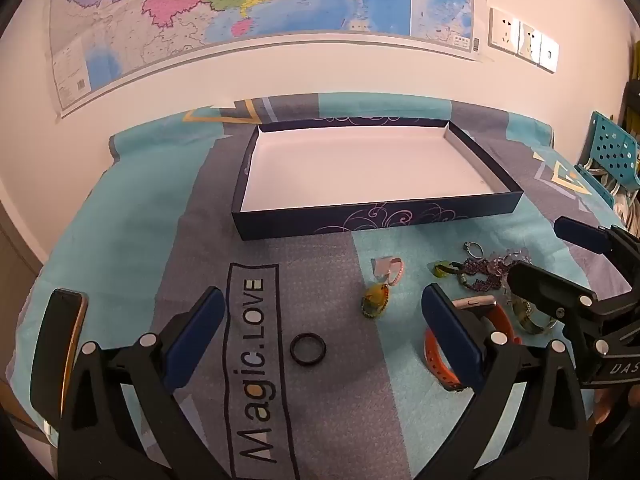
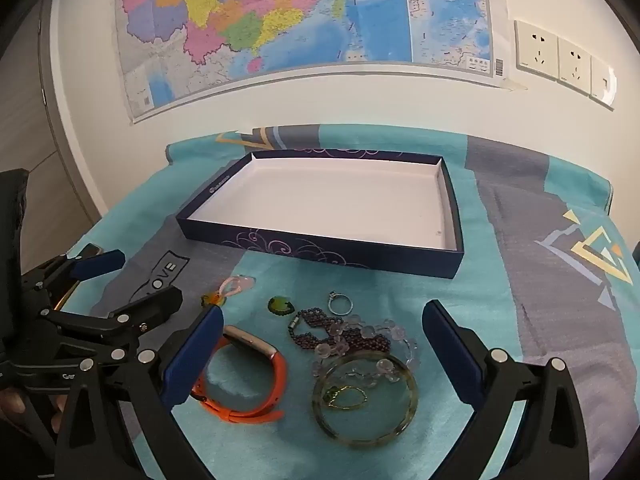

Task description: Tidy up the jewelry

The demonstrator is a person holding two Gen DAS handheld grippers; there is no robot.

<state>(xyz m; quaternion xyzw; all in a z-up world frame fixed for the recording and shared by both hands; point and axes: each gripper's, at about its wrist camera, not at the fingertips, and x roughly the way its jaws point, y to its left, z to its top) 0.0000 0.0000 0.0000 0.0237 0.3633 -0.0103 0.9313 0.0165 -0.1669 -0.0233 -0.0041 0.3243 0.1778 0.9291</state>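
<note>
You are holding both grippers low over the cloth: left gripper point(image 1: 322, 312) and right gripper point(image 2: 320, 328), jaws apart, empty, flanking the jewelry pile point(image 2: 356, 340).

1. The box point(image 2: 280, 245) looks like matt cardboard, white paper inside
2. The cloth point(image 2: 500, 300) over the counter is soft woven fabric
3. The bangle point(image 2: 320, 410) is glossy and translucent, like glass or stone
4. The watch strap point(image 2: 276, 376) is smooth orange rubber
5. The ring point(image 2: 341, 303) is shiny metal
</note>
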